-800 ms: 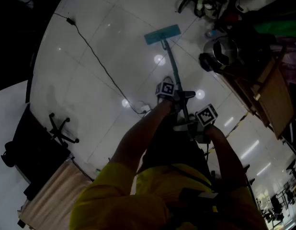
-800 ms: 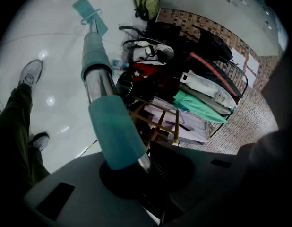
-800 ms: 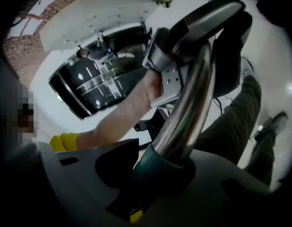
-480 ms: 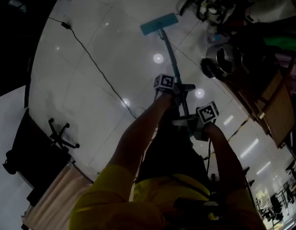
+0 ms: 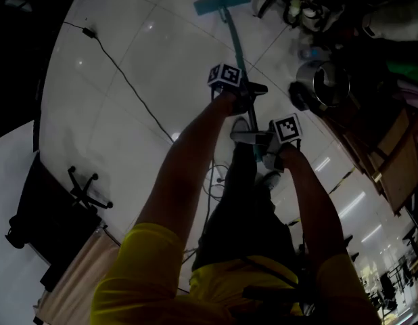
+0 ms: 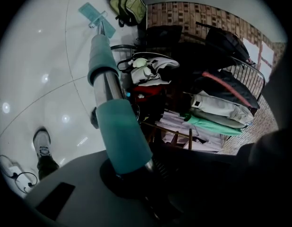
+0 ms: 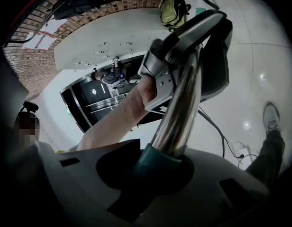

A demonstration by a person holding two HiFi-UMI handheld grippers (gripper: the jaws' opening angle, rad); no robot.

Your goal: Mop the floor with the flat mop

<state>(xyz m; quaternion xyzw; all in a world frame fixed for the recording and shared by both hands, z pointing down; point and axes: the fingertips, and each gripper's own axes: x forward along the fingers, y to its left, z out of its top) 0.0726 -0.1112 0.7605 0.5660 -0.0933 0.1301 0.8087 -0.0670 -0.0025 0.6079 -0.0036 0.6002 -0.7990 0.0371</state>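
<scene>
The flat mop's teal head lies on the white tiled floor far ahead, and it shows small at the top left of the left gripper view as the head. Its metal pole runs back to both grippers. My left gripper is shut on the pole at a teal grip sleeve. My right gripper is shut on the pole's near end, where metal tube meets a dark teal grip.
A black cable snakes across the floor on the left. Clutter lines the right: a steel pot, bags and clothes on a rack, wooden furniture. An office chair base stands at the left. My shoe is on the tiles.
The mop head has slid farther away across the floor. Both grippers have pushed forward with the pole, arms stretching out.
</scene>
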